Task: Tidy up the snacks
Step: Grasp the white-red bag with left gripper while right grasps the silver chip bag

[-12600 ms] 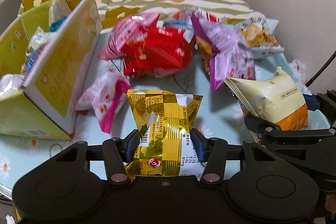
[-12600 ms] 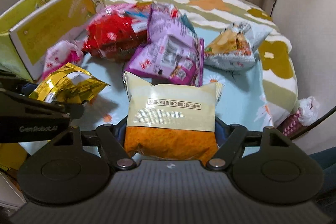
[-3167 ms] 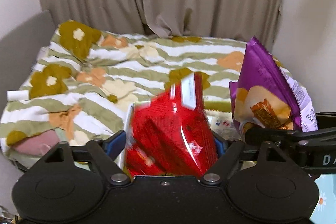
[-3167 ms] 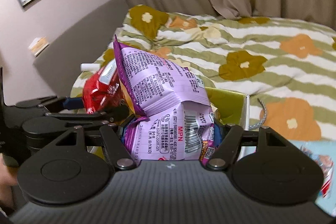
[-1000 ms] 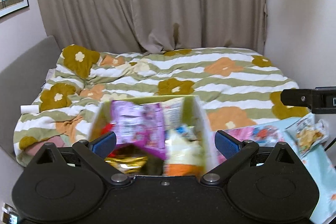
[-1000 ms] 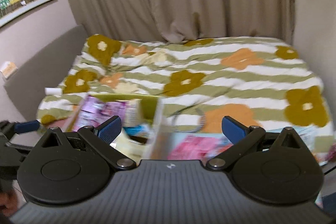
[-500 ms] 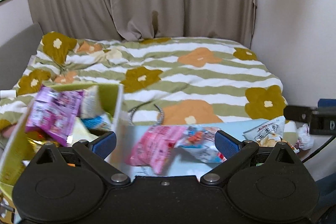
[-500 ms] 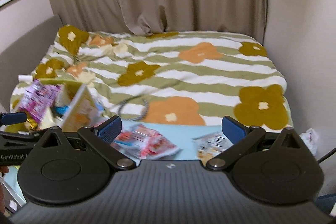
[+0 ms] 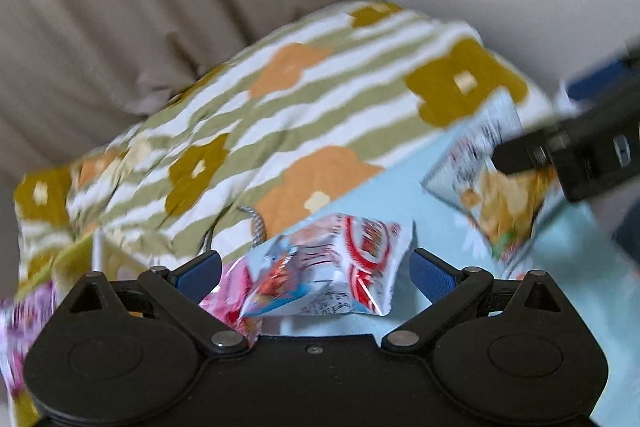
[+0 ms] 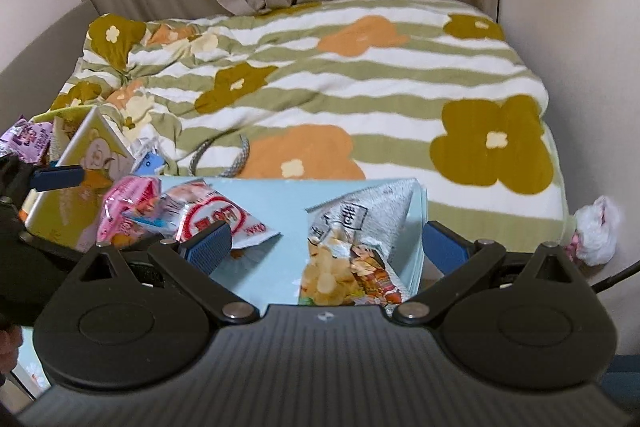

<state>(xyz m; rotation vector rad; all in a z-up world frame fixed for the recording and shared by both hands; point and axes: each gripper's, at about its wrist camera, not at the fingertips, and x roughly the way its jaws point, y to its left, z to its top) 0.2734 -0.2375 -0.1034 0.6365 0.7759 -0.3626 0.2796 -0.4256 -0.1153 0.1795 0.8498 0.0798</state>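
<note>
Foil packets next: lining up spread-open left gripper [image 9: 316, 273] on white-red packet [image 9: 332, 279], equally wide right gripper [image 10: 326, 245] on chip bag [image 10: 356, 247], then clamping for yellow box [image 10: 86, 155].

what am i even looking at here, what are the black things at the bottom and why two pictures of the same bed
The black shapes are hand-held tongs with blue pads; a person carries one in each hand, and each has a wide-angle camera looking forward along its fingers. So the two pictures are the same moment from two tools.

The left tongs are open over a white and red snack bag, with a pink bag beside it. That picture is blurred.

The right tongs are open around a grey chip bag. Its view also shows the left tool.

The bags lie on a pale blue table in front of a flowered blanket. At the left stands a yellow box with snacks inside. Nothing is gripped.
</note>
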